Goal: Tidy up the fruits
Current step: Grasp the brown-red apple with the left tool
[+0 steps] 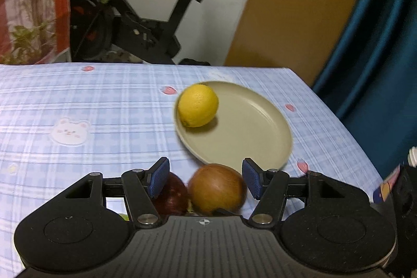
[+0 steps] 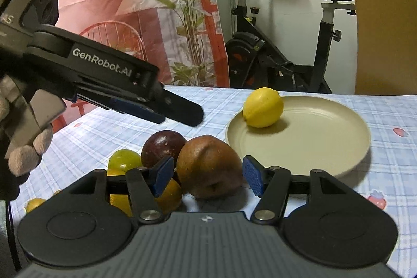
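Where the table (image 2: 391,106) wears its blue checked cloth, a beige plate (image 2: 312,147) carries a lemon (image 2: 263,107) at its far left rim. Just beside the plate's near edge lie a brown pear (image 2: 208,166), a dark red fruit (image 2: 163,147), a green grape (image 2: 123,159) and an orange (image 2: 170,196). The left hand-held gripper (image 1: 206,177) hovers part-open over the pear, empty. The right hand-held gripper (image 2: 208,176) stands part-open around it, pads clear.

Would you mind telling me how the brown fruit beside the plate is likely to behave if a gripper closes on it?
The brown fruit looks rounded, so it may roll toward the plate if nudged. Its smooth skin could slip between the fingers. It appears firm, probably not floppy.
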Available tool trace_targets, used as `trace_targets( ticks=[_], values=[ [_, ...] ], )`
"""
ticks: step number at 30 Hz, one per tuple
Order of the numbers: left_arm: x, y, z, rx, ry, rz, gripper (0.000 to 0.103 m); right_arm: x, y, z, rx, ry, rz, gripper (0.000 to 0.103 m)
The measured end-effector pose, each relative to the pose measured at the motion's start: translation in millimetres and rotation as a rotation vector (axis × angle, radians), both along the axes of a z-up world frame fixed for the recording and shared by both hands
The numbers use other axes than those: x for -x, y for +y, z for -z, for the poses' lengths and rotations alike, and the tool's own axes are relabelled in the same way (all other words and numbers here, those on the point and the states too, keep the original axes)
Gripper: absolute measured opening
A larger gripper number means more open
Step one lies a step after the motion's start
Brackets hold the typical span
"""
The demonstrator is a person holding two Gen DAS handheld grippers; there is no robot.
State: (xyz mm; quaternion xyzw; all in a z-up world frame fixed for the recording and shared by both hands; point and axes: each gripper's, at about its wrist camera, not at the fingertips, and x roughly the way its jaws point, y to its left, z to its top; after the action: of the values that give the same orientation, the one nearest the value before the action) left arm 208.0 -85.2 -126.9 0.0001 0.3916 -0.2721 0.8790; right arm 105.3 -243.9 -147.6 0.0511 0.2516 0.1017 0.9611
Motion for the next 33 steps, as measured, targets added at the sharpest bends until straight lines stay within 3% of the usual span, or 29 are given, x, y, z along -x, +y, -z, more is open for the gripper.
trace_targets(
  ticks=[7,10,20,23,24,25,33],
  values=[
    [2.7,-17.6,10.9,-0.054,0.005,0.070,0.062,-3.4,-3.8,8.1,-0.032,0.029,0.008,0.062],
    [3.5,-22.0,14.6,-0.071,0.012,0.089,0.061,-7.0,-6.6,14.1,-0.064,0.088,0.004,0.062],
    [10.0,-31.4,15.9,-0.129,-0.017,0.102,0.061,-11.0,-18.3,18.4,-0.155,0.125,0.030,0.073],
    [10.7,-32.8,15.0,-0.132,-0.025,0.110,0.061,-13.8,-23.3,19.3,-0.196,0.145,0.027,0.072],
    [12.4,-33.4,14.1,-0.135,-0.027,0.114,0.061,-13.2,-26.4,19.5,-0.209,0.146,0.018,0.064],
    [13.2,-34.3,13.7,-0.139,-0.026,0.118,0.061,-12.5,-27.5,19.2,-0.223,0.142,0.006,0.063],
    [13.7,-37.5,8.7,-0.143,-0.029,0.124,0.061,4.6,-29.6,11.9,-0.238,0.058,0.037,0.062]
  ],
)
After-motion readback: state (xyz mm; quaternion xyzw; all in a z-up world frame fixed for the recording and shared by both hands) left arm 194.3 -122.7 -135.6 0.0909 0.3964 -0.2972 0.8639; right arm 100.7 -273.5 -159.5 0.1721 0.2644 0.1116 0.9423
